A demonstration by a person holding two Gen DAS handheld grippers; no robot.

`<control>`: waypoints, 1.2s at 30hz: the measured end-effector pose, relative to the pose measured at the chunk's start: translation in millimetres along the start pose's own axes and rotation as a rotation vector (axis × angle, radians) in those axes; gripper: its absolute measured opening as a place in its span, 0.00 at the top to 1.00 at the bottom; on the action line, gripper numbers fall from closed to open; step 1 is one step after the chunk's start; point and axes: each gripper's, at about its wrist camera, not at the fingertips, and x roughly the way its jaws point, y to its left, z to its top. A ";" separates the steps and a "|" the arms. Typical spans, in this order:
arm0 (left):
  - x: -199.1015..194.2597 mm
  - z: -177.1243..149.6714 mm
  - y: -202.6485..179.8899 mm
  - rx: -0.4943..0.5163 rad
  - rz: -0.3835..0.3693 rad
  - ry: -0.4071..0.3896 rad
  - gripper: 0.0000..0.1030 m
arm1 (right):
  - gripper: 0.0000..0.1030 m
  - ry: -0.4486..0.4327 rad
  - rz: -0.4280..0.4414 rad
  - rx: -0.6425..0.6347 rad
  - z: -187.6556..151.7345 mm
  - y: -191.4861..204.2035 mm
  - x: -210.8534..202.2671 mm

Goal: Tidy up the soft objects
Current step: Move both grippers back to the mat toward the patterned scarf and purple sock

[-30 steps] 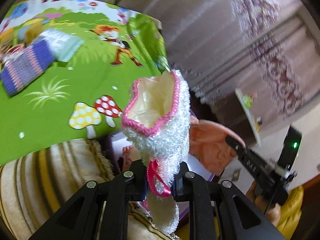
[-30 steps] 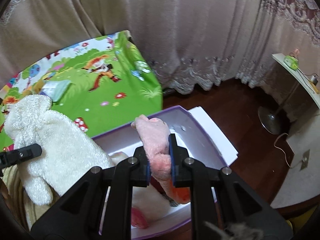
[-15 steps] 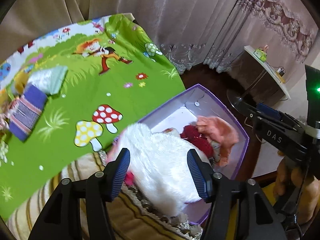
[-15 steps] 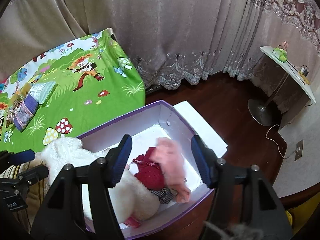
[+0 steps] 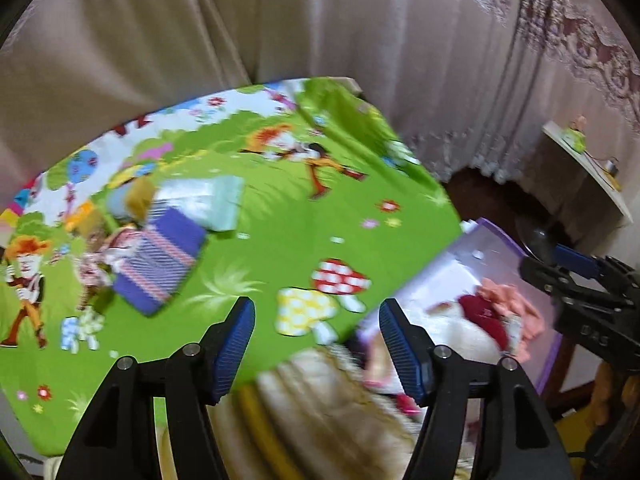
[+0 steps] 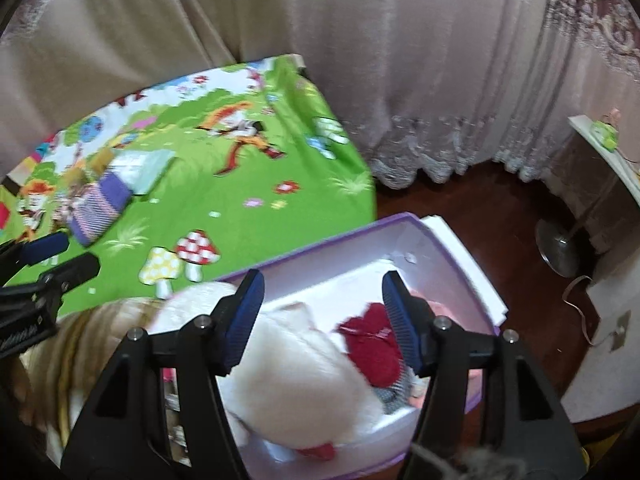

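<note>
A purple box (image 6: 452, 240) holds a white fluffy mitten (image 6: 296, 376), a dark red soft item (image 6: 372, 348) and a pink one partly hidden behind my finger. My right gripper (image 6: 324, 320) is open and empty above the box. My left gripper (image 5: 316, 344) is open and empty over the green play mat (image 5: 280, 216). The box (image 5: 496, 236) lies to its right, with the pink item (image 5: 508, 300) inside. On the mat, to the far left, lie a purple striped knit piece (image 5: 160, 264) and a pale mint cloth (image 5: 208, 200). They also show in the right wrist view, the knit piece (image 6: 100, 208) beside the cloth (image 6: 140, 168).
A striped beige cushion (image 5: 320, 412) lies between the mat and the box. Curtains (image 6: 360, 40) hang behind. A dark wood floor (image 6: 480, 200), a lamp base (image 6: 560, 248) and a white shelf (image 6: 604, 152) are at the right.
Both grippers opened and dropped their items into the box, the left the white mitten, the right the pink item. The left gripper then swung left over the mat.
</note>
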 end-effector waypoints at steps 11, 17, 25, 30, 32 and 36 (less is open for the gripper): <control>3.2 3.6 124.3 -0.204 0.098 0.006 0.36 | 0.36 -0.009 0.096 -0.034 31.4 50.2 13.0; 7.4 9.9 197.5 -0.356 0.138 0.001 0.36 | 0.35 -0.010 0.139 -0.058 48.5 76.6 30.0; 34.3 16.8 267.5 -0.527 0.154 0.034 0.37 | 0.34 0.036 0.203 -0.104 67.9 124.1 62.7; 62.1 13.5 299.6 -0.643 0.128 0.082 0.43 | 0.28 0.062 0.257 -0.137 78.2 160.8 77.7; 70.8 12.1 307.4 -0.674 0.120 0.096 0.45 | 0.27 0.073 0.273 -0.144 80.7 174.7 84.1; 89.0 13.2 313.8 -0.702 0.093 0.122 0.46 | 0.26 0.107 0.323 -0.129 85.6 199.9 99.0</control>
